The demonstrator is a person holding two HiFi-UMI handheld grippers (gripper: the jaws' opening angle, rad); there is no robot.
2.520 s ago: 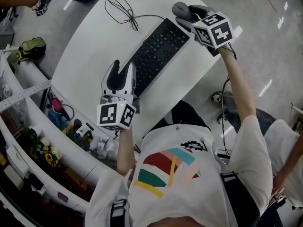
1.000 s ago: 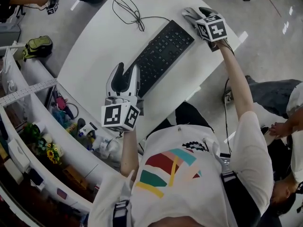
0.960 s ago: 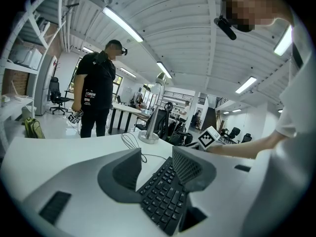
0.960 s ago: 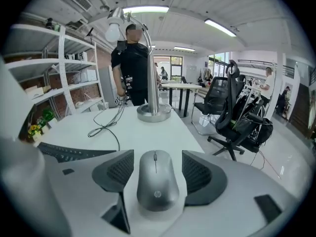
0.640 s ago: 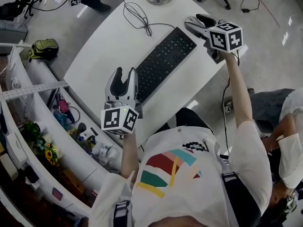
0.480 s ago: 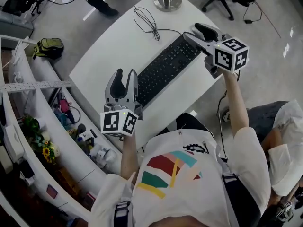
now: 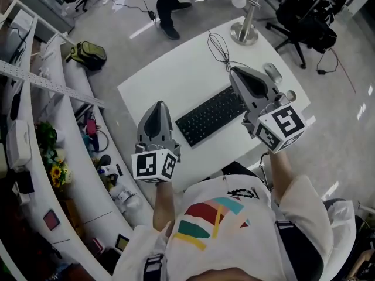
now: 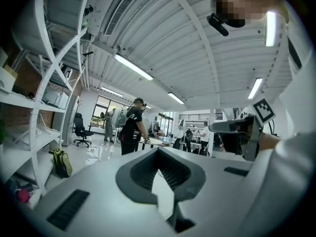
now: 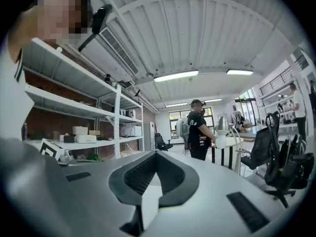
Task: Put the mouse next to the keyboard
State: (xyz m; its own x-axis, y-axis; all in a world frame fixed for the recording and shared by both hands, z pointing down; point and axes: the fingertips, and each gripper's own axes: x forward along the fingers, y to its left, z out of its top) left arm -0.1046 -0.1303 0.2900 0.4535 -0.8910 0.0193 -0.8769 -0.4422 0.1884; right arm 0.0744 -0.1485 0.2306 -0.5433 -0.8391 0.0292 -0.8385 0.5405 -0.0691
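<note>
The grey mouse (image 7: 272, 72) lies on the white table (image 7: 170, 81), just beyond the right end of the black keyboard (image 7: 212, 116). My right gripper (image 7: 237, 70) is lifted above the keyboard's right end, shut and empty, with the mouse a short way to its right. My left gripper (image 7: 158, 104) hovers over the table's near edge, left of the keyboard, also shut on nothing. In the left gripper view the left gripper (image 8: 159, 152) points level across the room. The right gripper (image 9: 155, 154) does the same in the right gripper view. Neither view shows the table or the mouse.
The keyboard's cable (image 7: 220, 45) loops toward a lamp base (image 7: 245, 37) at the table's far edge. Cluttered shelves (image 7: 70, 133) run along the left. An office chair (image 7: 304, 22) stands beyond the table. A person (image 8: 131, 127) stands further off.
Both grippers went from open to shut. The right gripper drew back from the mouse and rose. Both grippers now sit higher above the table, and the head view takes in more of the room.
</note>
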